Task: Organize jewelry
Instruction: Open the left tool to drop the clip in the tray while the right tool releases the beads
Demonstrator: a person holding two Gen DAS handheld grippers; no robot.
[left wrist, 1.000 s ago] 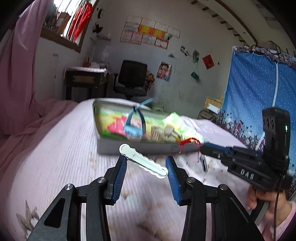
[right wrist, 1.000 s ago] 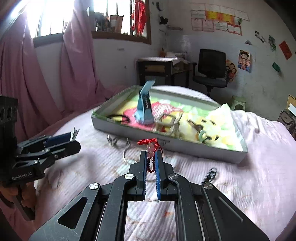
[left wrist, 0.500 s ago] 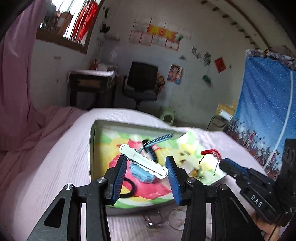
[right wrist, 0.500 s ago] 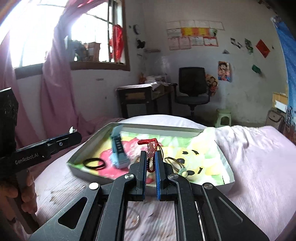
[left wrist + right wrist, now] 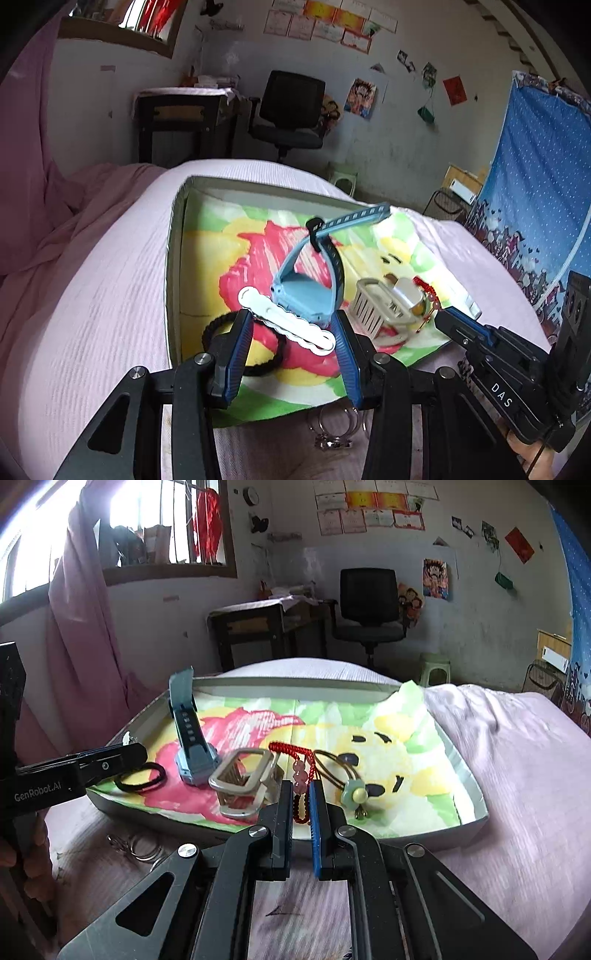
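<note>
Both tongs gripping, over tray point(image 5: 476, 794).

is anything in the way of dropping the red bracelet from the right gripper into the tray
Partly. The red bracelet hangs in the right gripper above the tray, with the beige hair claw and the flower hair tie lying close below it. Bare liner shows farther back.

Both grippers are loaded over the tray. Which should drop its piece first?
Probably right. The right hand-held gripper holds the red bracelet low over bare tray lining. The left hand-held gripper holds the white hair clip above the blue watch.
</note>
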